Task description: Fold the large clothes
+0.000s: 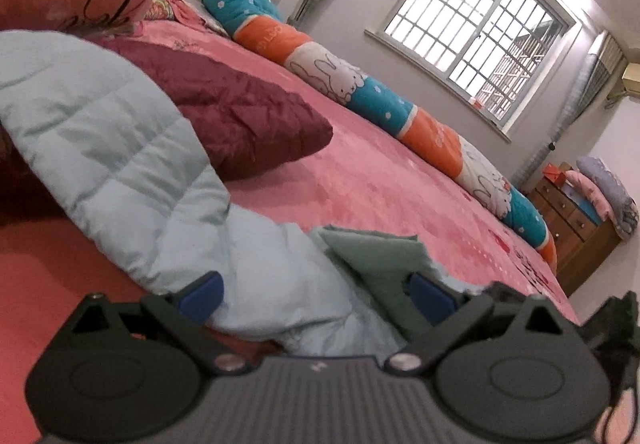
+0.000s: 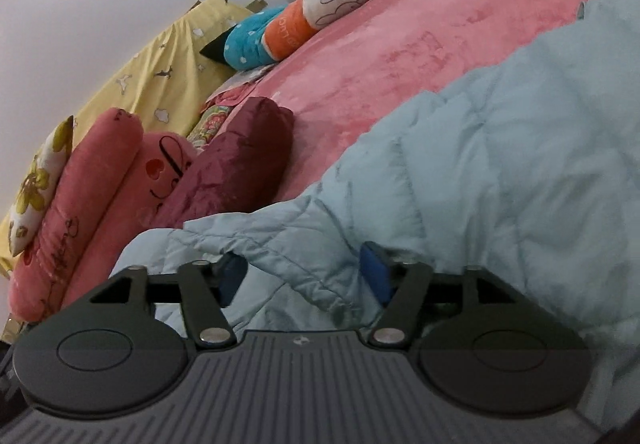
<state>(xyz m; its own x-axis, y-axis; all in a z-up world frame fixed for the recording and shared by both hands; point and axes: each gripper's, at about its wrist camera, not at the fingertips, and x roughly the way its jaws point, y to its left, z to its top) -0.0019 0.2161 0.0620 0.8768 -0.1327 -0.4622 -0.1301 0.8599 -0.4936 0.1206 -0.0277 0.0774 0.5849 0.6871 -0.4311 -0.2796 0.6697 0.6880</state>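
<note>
A pale blue quilted jacket point(image 1: 120, 148) lies on the pink bed point(image 1: 380, 184); its grey-green lining point(image 1: 376, 256) shows near my left gripper. My left gripper point(image 1: 316, 294) is open, its blue pads point(image 1: 202, 294) wide apart with the jacket's fabric lying between them. In the right wrist view the same jacket point(image 2: 500, 148) fills the right side. My right gripper point(image 2: 306, 276) is open, with a fold of the jacket between its blue pads point(image 2: 376, 272).
A maroon padded garment point(image 1: 240, 116) lies beside the jacket, also in the right wrist view point(image 2: 240, 168). A long blue and orange bolster point(image 1: 360, 84) runs along the bed's far edge. Pink pillows point(image 2: 92, 196) are at the head. A wooden dresser point(image 1: 576, 220) stands by the wall.
</note>
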